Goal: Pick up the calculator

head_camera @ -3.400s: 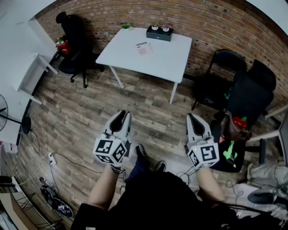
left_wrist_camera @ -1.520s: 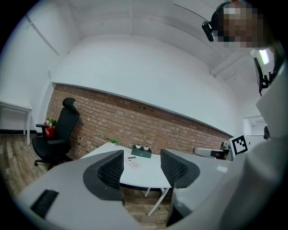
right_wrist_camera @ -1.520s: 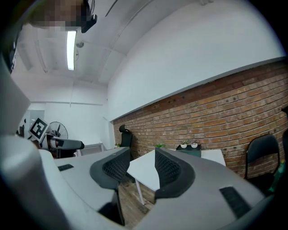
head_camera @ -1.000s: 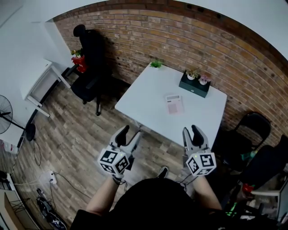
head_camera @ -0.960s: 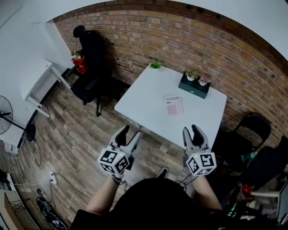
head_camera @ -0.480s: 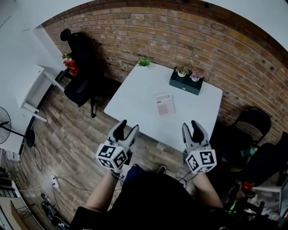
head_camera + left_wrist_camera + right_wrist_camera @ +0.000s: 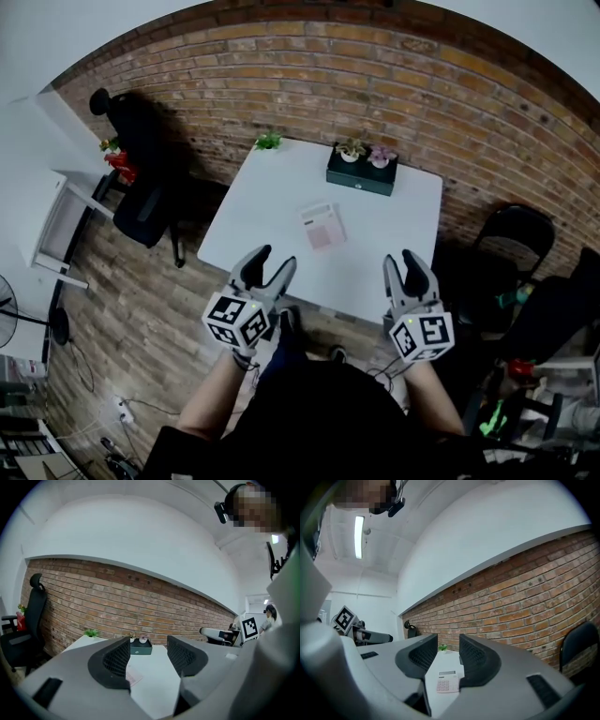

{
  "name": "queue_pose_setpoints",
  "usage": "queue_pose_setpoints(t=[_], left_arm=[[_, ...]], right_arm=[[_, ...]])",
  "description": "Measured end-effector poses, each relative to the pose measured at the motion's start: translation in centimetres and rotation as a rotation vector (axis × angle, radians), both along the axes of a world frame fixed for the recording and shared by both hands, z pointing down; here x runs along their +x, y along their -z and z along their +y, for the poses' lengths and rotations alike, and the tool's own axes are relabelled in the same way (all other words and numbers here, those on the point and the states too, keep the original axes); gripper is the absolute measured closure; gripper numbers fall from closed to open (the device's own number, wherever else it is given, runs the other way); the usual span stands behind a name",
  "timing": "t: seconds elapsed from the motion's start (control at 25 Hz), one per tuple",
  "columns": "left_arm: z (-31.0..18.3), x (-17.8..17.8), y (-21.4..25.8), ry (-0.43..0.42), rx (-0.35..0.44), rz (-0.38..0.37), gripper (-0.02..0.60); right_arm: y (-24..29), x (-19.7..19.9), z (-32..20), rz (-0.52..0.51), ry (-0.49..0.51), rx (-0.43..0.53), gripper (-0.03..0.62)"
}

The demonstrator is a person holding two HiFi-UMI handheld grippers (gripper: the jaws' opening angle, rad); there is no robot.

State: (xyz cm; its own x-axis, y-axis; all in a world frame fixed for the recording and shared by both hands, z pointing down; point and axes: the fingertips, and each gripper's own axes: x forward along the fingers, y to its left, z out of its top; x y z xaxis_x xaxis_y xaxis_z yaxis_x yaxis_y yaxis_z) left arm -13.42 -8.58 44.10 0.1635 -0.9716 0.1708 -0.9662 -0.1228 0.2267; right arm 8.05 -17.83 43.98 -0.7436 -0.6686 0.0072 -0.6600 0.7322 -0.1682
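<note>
Counting first, we see one calculator (image 7: 322,226), one dark box (image 7: 362,174) with two small potted plants on top, and one small green plant (image 7: 268,142), all on a single white surface (image 7: 394,246) set against a brick wall. Two black chairs stand on the floor, an office chair (image 7: 141,192) off the left edge and a folding chair (image 7: 507,246) off the right edge.

We find the calculator lying flat near the middle of the surface, apart from everything else. Its long axis runs from the near edge toward the far edge, leaning a little left at the far end. The display end points at the far edge and the keys face the near edge. The box sits by the far edge, and the lone plant sits at the far left corner.

We hold two grippers at the near edge, neither touching the calculator. The left gripper (image 7: 270,265) has its jaws spread apart with nothing between them. The right gripper (image 7: 405,265) has its jaws apart but closing, also empty, with the calculator showing through the gap well ahead.
</note>
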Motion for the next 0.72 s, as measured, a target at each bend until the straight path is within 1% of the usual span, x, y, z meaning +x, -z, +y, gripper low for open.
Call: queue_pose_setpoints(t=[0.12,0.28,0.4,0.48,0.64,0.72], left_arm=[[-2.4,-1.0,-0.4,-0.039,-0.007,0.007,0.337],[-5.7,-2.3,-2.2,-0.103,-0.039,0.045,0.341],[-8.4,-3.5,-3.3,-0.166,-0.058,0.043,0.342],[-10.2,-4.8,-4.2,-0.190,-0.066,0.041,0.342],[-13.8,-7.7,-6.4,-0.239,-0.081,0.006,0.351],[-15.4,-8.8,-8.2,-0.271,-0.106,0.016,0.351]], right_arm=[[-0.3,-0.4,-1.1,0.003,-0.037,-0.013,0.453],[-0.9,-0.9,-3.2,0.002,-0.099,-0.029,0.462],[-1.2,-1.6,-5.1,0.003,-0.162,-0.051,0.465],[-1.3,-2.3,-6.1,0.024,-0.196,-0.056,0.468],[-1.4,-4.6,-7.6,0.067,-0.245,-0.061,0.479],[-1.4,-5.5,-7.8,0.087,-0.272,-0.060,0.479]])
